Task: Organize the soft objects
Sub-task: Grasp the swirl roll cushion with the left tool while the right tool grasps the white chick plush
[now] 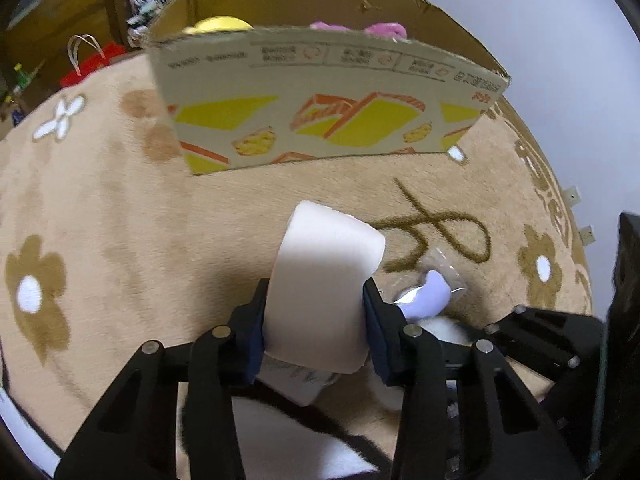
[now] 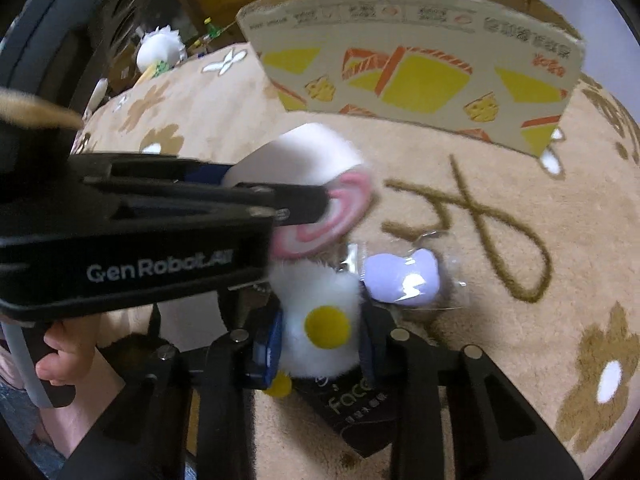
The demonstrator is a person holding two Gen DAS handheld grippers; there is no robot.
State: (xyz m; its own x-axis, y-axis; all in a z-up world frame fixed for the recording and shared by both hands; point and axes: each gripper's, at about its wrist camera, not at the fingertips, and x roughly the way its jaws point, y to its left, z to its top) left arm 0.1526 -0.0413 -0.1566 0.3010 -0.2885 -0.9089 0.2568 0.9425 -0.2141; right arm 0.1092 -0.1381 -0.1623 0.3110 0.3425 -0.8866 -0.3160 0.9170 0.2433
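Left tongs (image 1: 316, 320) clamp a pink roll (image 1: 324, 280), right tongs (image 2: 320, 344) clamp a white plush (image 2: 320, 320), purple toy (image 2: 400, 276) just ahead on rug (image 2: 520, 200), box (image 1: 328, 120) beyond already holds some plush; roughly midway.

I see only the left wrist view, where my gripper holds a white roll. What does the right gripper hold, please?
Observer: The right gripper is shut on a white fluffy plush with a round yellow spot.
Operator: Does my roll have any pattern? I see only plain white.
Observer: Yes. The flat end of the roll shows a pink spiral.
Operator: Does anything hang from the plush?
Observer: A dark tag lies under it, with the letters "face" printed on it.
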